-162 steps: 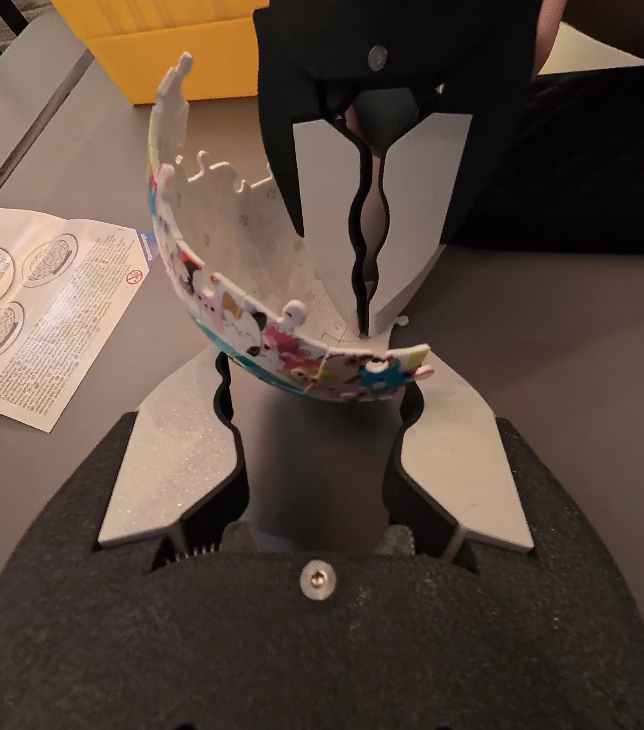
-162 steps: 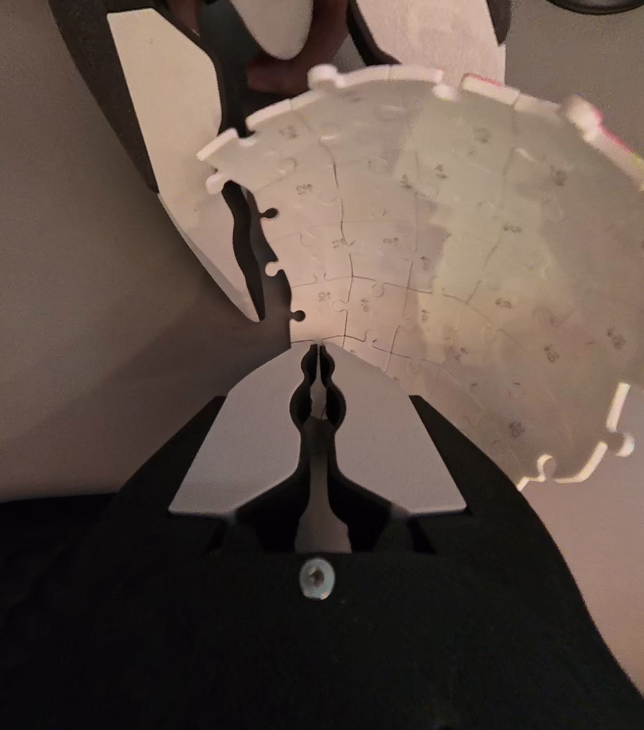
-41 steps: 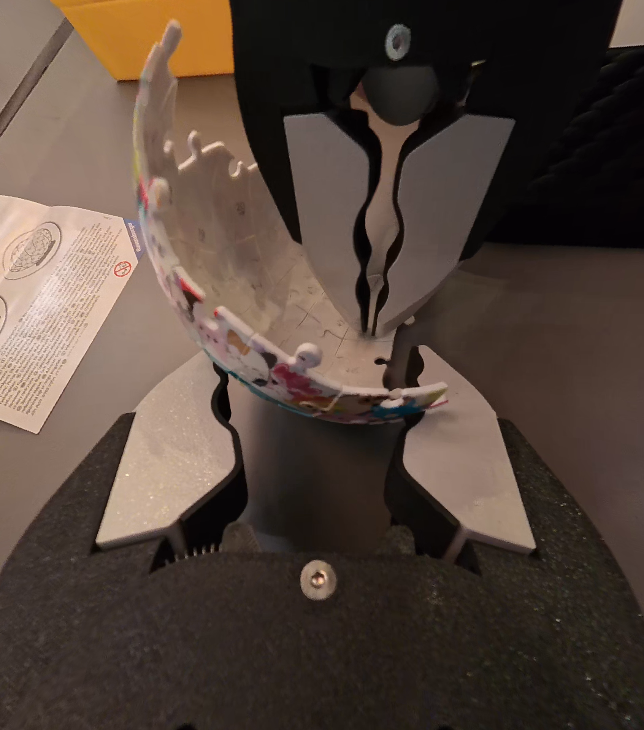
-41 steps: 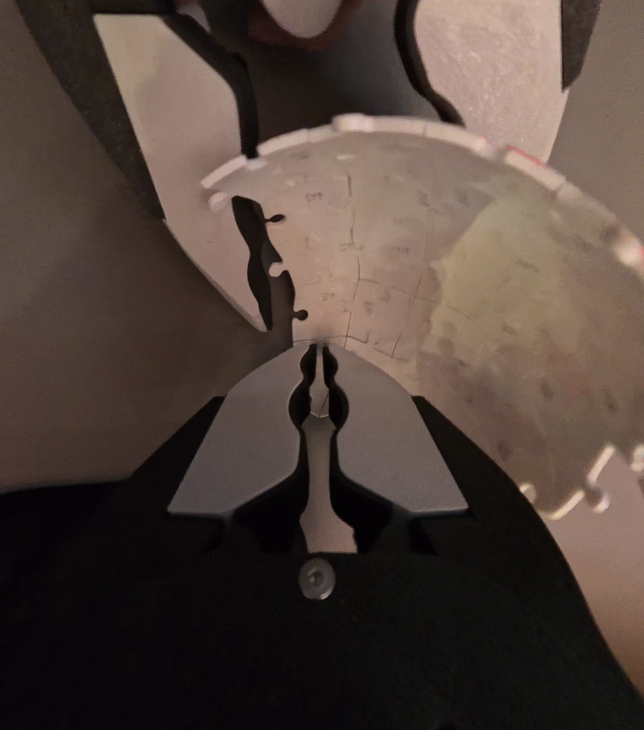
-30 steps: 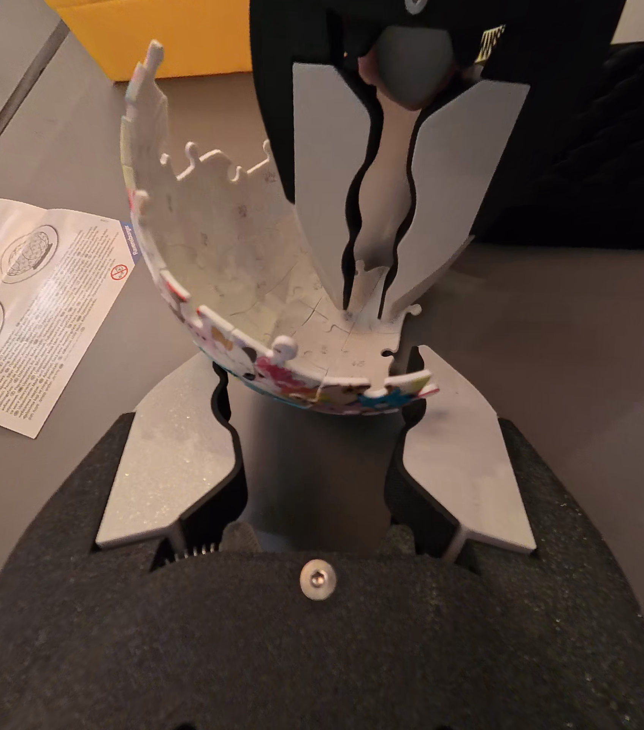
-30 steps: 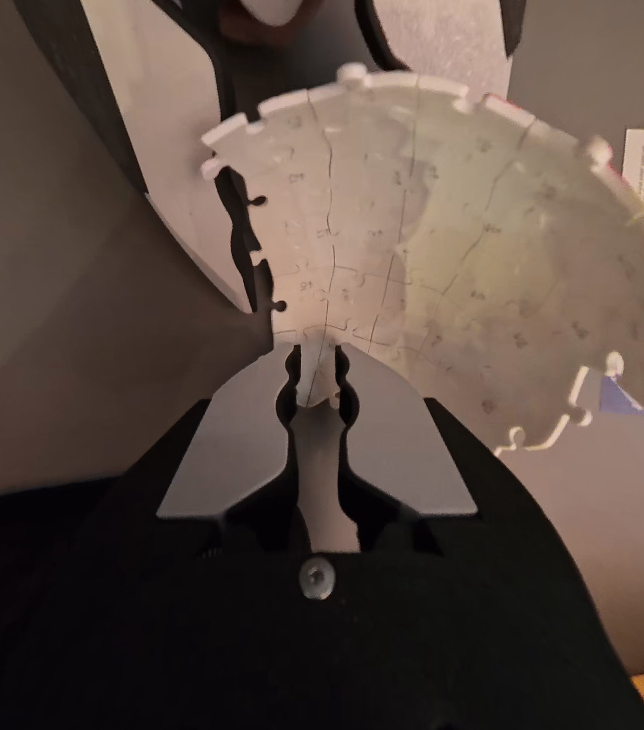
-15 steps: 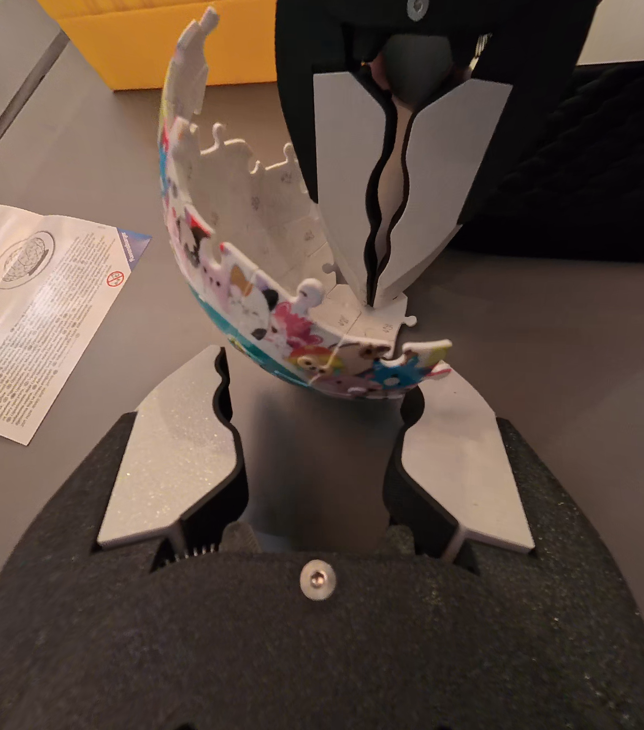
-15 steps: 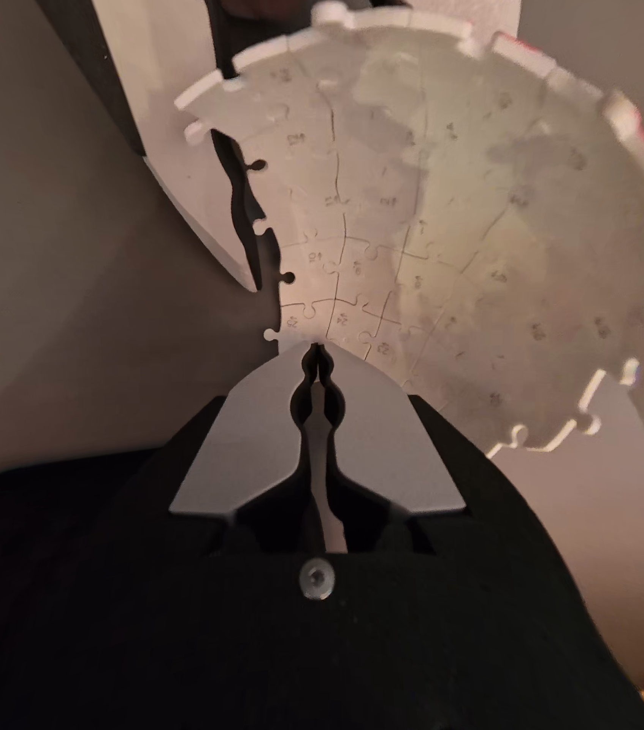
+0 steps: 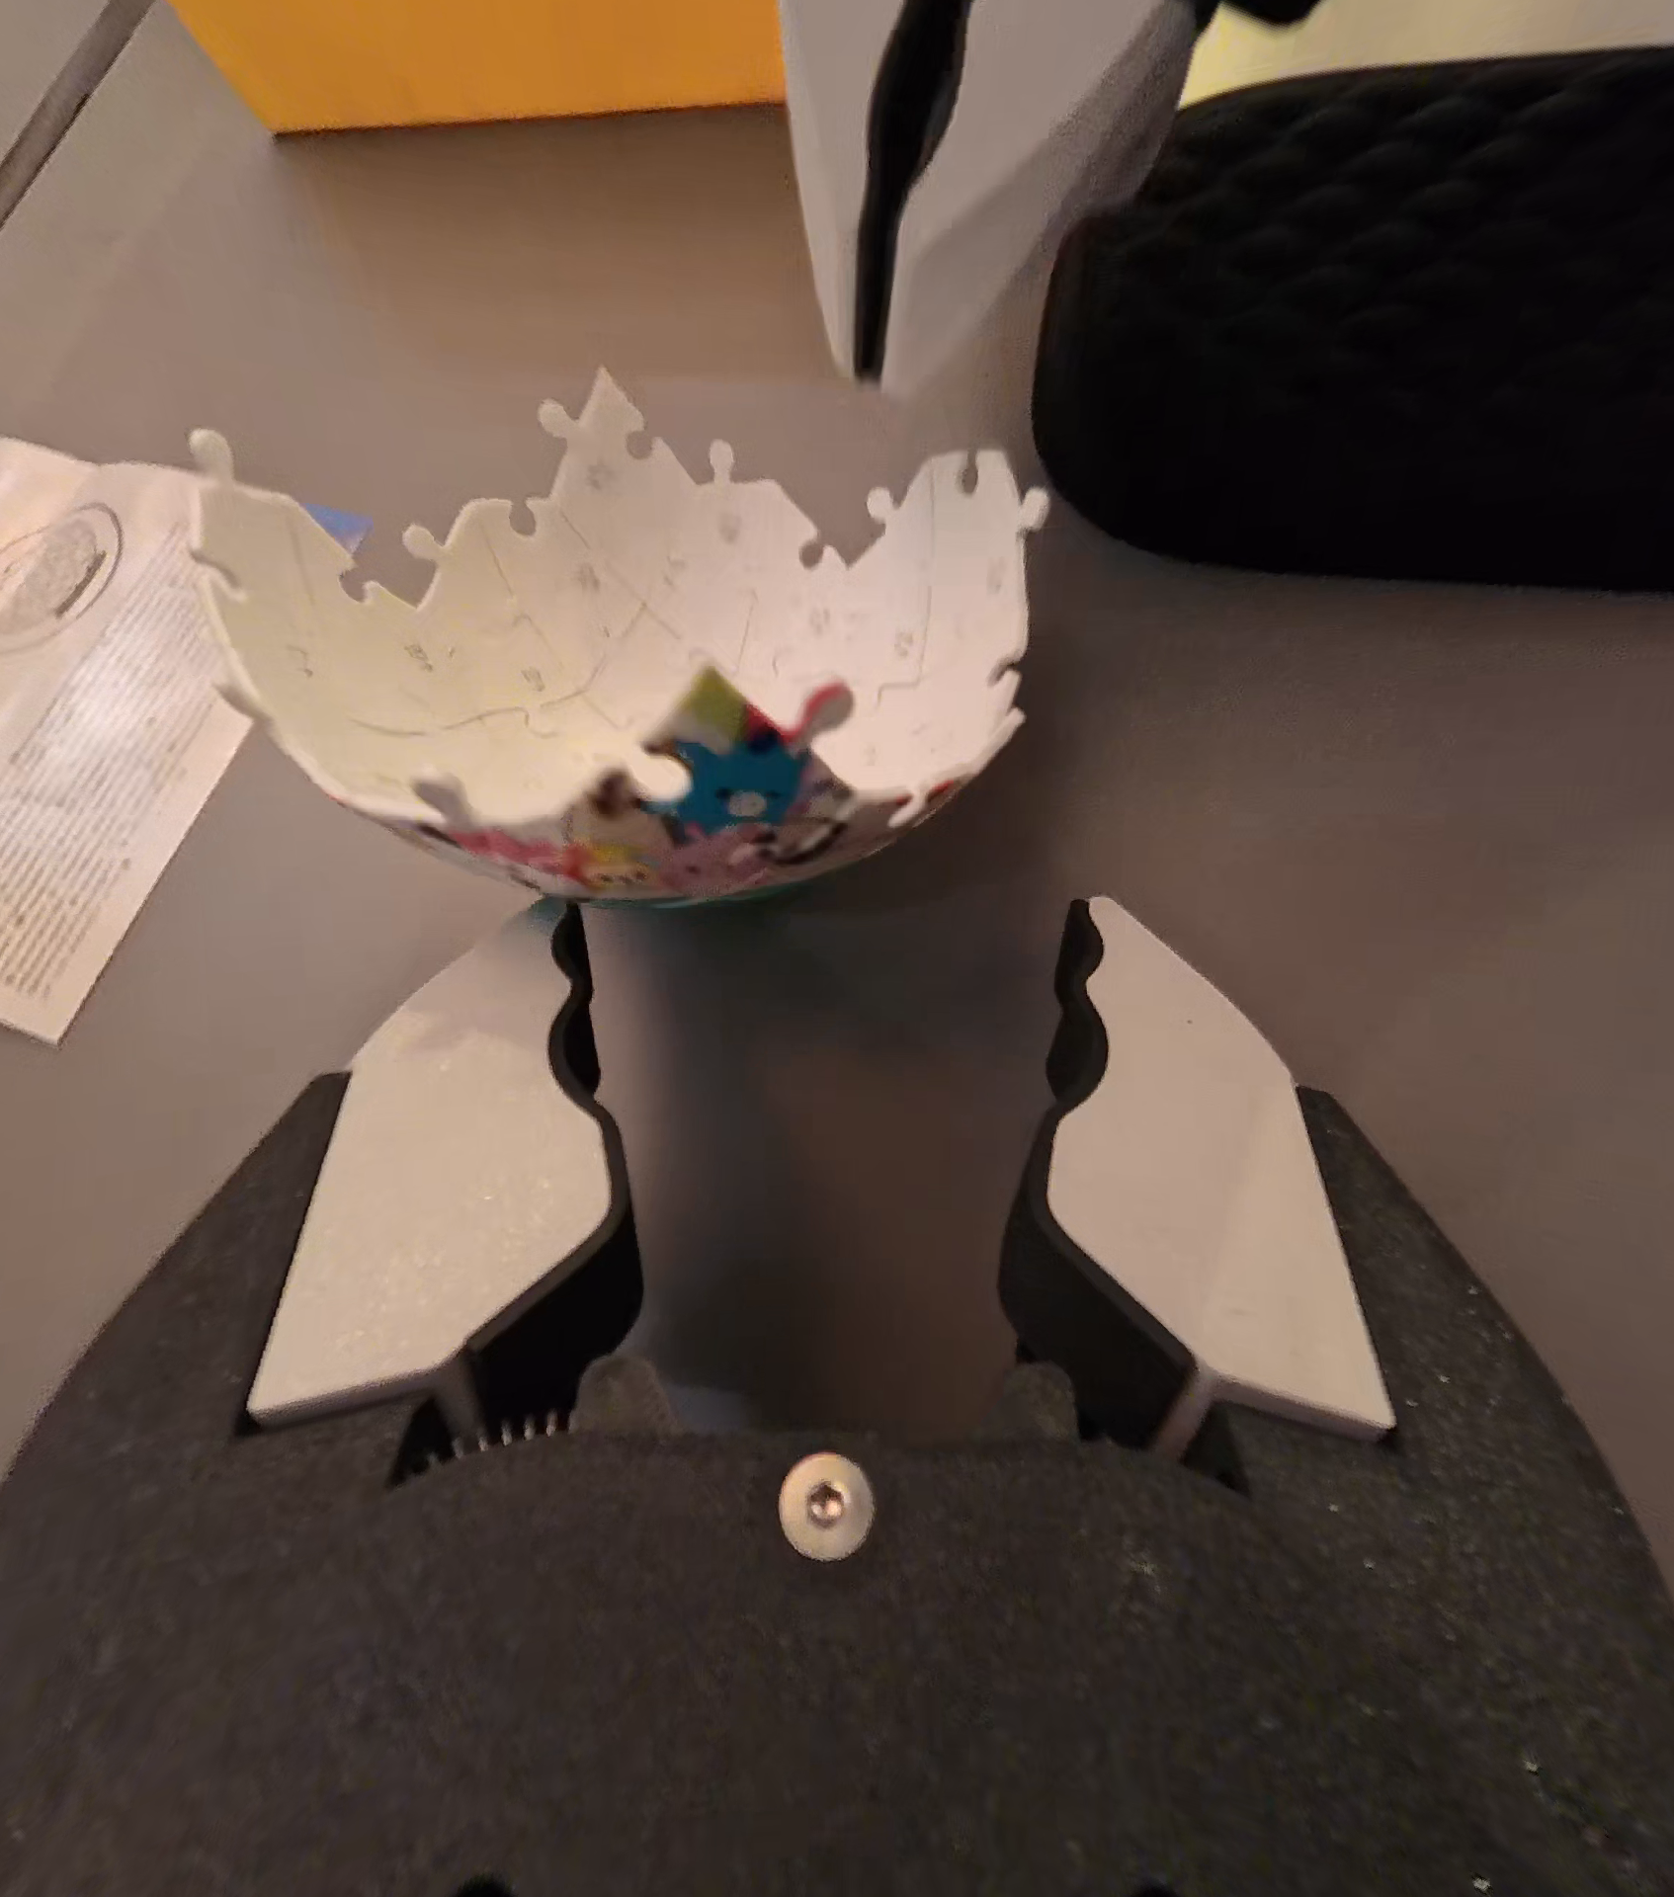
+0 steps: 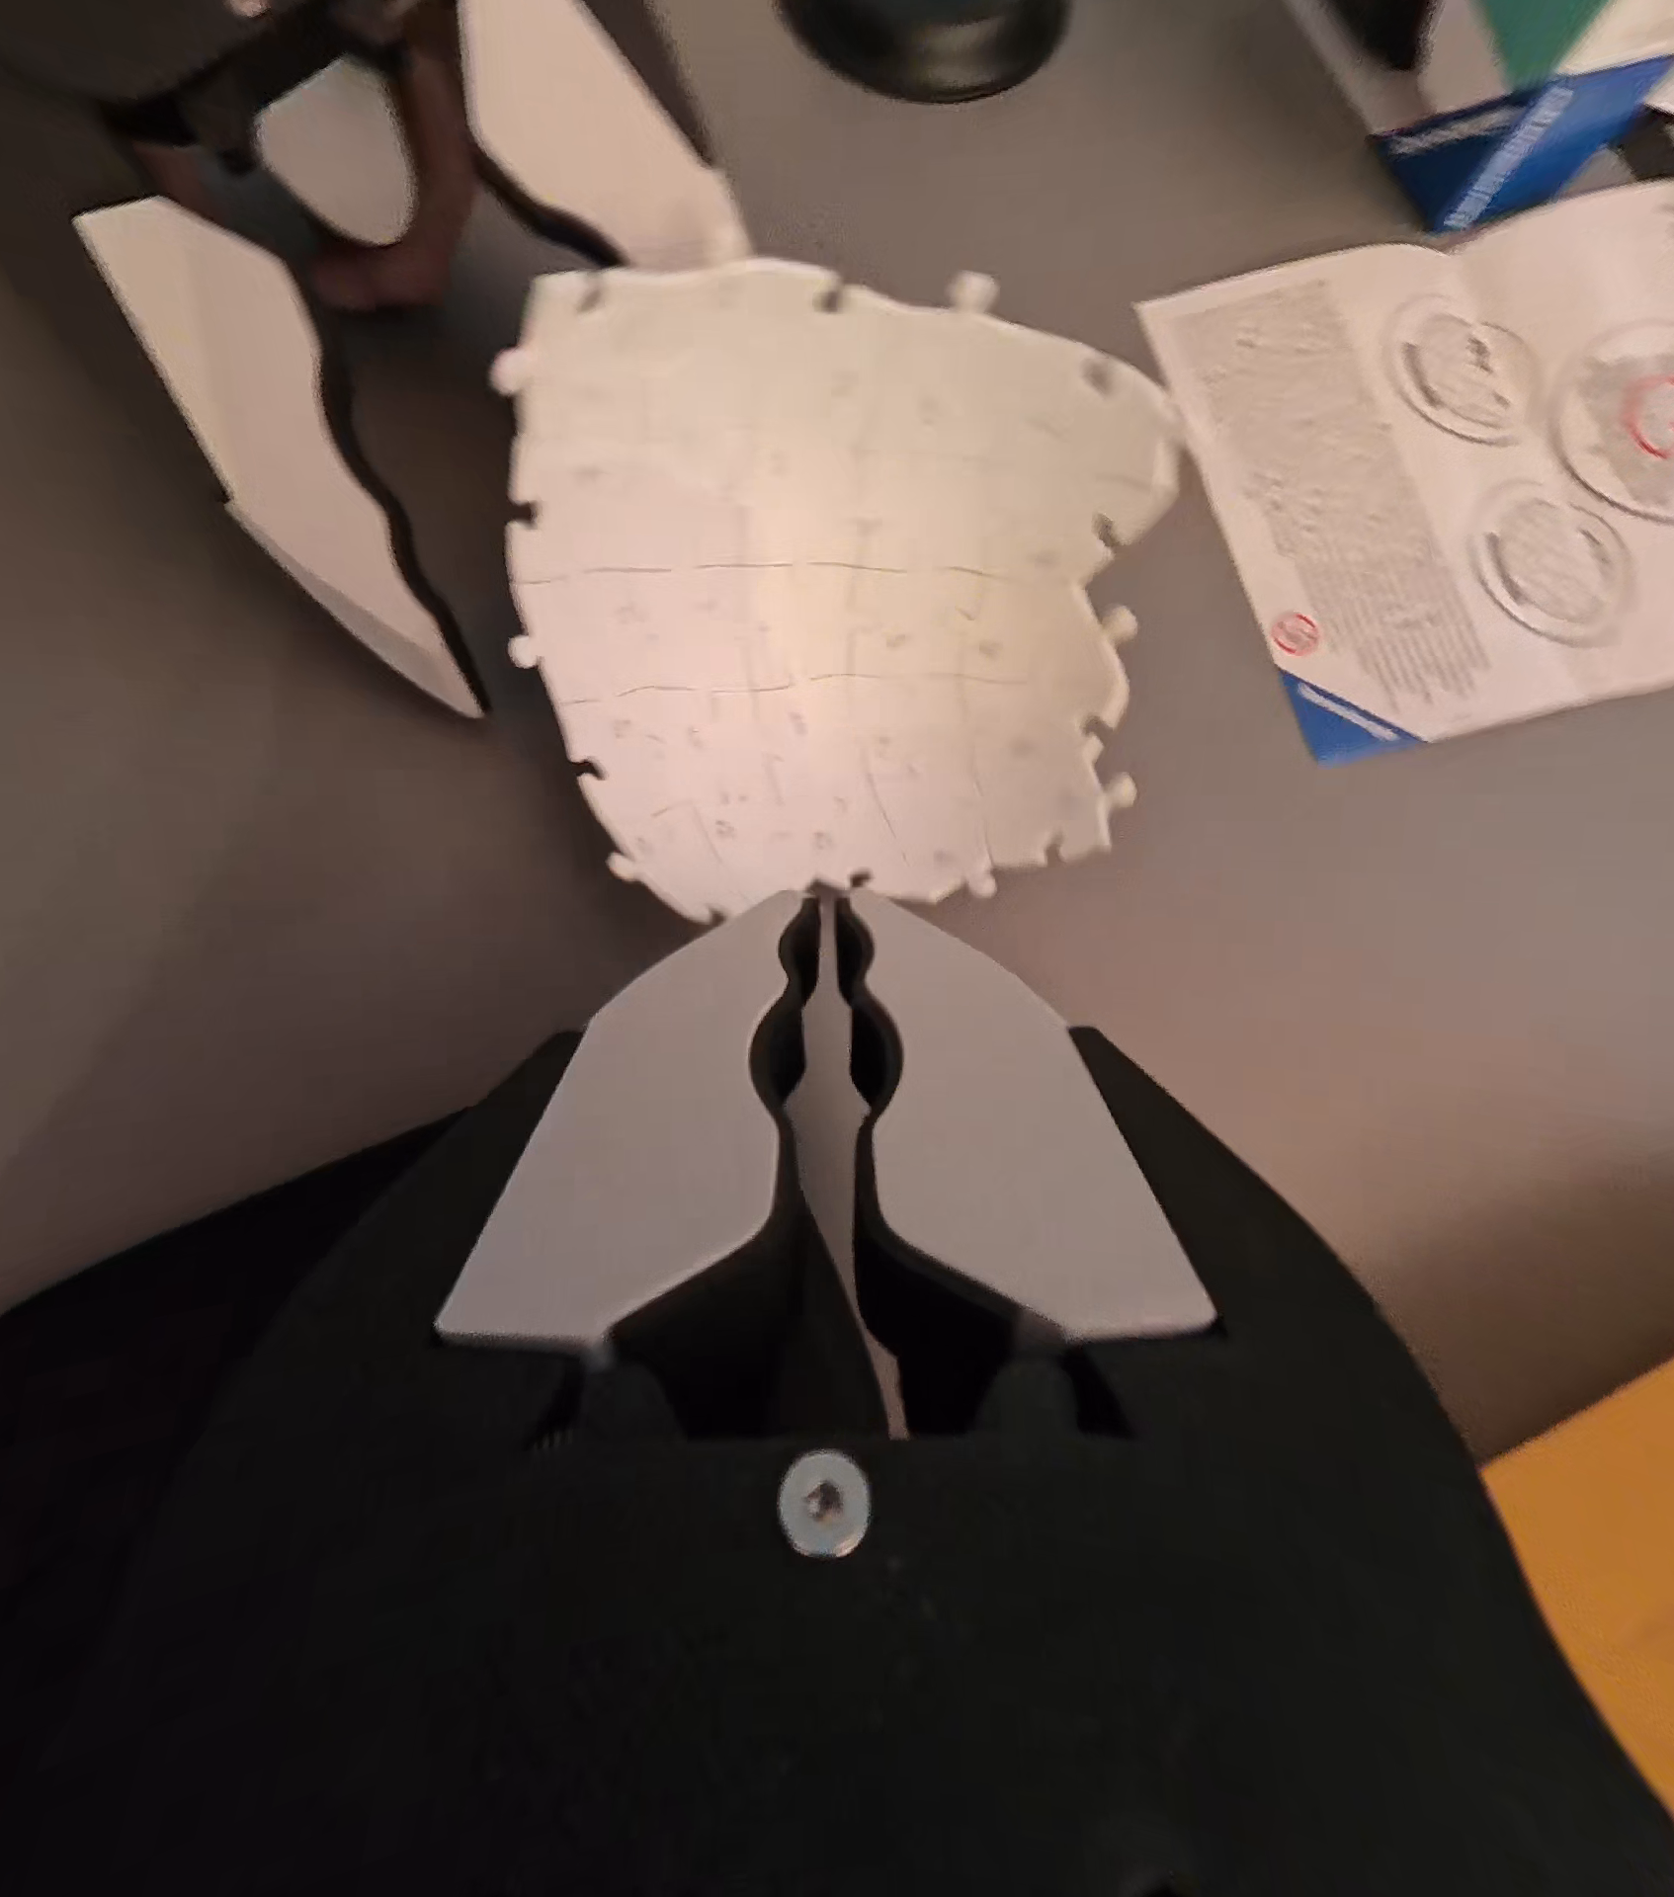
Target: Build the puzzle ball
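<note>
The partly built puzzle ball (image 9: pixel 607 657) is a white-lined shell with a colourful outside. It rests on the grey table like a bowl, opening up, with jagged edges. My left gripper (image 9: pixel 823 919) is open and empty, its tips just short of the shell's near side. My right gripper (image 9: pixel 864 349) is shut, raised behind the shell and apart from it. In the right wrist view its tips (image 10: pixel 823 903) line up with the shell's (image 10: pixel 812 575) near rim, and the open left gripper's fingers (image 10: pixel 278 441) show beyond the shell.
An instruction leaflet (image 9: pixel 22 698) lies left of the shell and also shows in the right wrist view (image 10: pixel 1480 462). A yellow box (image 9: pixel 504 51) stands at the back. A black padded object (image 9: pixel 1428 328) lies at the right. A blue box (image 10: pixel 1531 133) sits behind the leaflet.
The right gripper was pressing inside the tilted shell; it has closed fully and pulled up and back. The shell has settled onto the table with its opening upward. The left gripper stays open.
</note>
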Available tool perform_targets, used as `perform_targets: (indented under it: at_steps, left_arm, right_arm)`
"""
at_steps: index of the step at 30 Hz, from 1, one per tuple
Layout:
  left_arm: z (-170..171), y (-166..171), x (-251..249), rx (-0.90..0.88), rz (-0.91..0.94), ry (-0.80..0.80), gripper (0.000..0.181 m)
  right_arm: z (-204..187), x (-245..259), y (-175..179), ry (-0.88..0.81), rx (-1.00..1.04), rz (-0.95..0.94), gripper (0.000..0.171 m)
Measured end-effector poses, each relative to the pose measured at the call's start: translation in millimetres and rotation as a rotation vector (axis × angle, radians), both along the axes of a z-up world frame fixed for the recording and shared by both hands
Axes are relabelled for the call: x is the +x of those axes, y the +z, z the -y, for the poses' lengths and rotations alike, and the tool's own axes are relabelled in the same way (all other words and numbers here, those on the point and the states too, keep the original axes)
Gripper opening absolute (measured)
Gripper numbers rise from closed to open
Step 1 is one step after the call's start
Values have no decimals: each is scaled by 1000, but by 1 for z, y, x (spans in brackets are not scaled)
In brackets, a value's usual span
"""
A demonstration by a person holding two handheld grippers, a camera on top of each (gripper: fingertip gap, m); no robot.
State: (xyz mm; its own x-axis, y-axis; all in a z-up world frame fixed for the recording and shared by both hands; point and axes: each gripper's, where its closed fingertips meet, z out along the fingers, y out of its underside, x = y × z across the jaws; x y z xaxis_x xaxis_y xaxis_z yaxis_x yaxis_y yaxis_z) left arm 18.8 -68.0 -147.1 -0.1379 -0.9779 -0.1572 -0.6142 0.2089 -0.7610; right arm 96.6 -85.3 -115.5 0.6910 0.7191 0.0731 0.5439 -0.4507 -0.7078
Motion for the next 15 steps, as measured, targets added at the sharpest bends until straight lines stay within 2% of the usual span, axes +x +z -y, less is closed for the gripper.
perform_targets:
  at_steps: [3,8,12,15]
  left_arm:
    - [0,-1,-16,-4,-12,28,87]
    - [-12,8,-55,-23,4,100,87]
    - [-45,37,-77,-141,125,202,86]
    - [-71,64,-74,-290,237,254,81]
  right_arm:
    - [2,16,5,-180,-23,-99,9]
    - [22,13,5,-384,-117,-347,27]
    - [33,-1,8,-454,-140,-479,40]
    - [26,-4,11,-534,-122,-551,46]
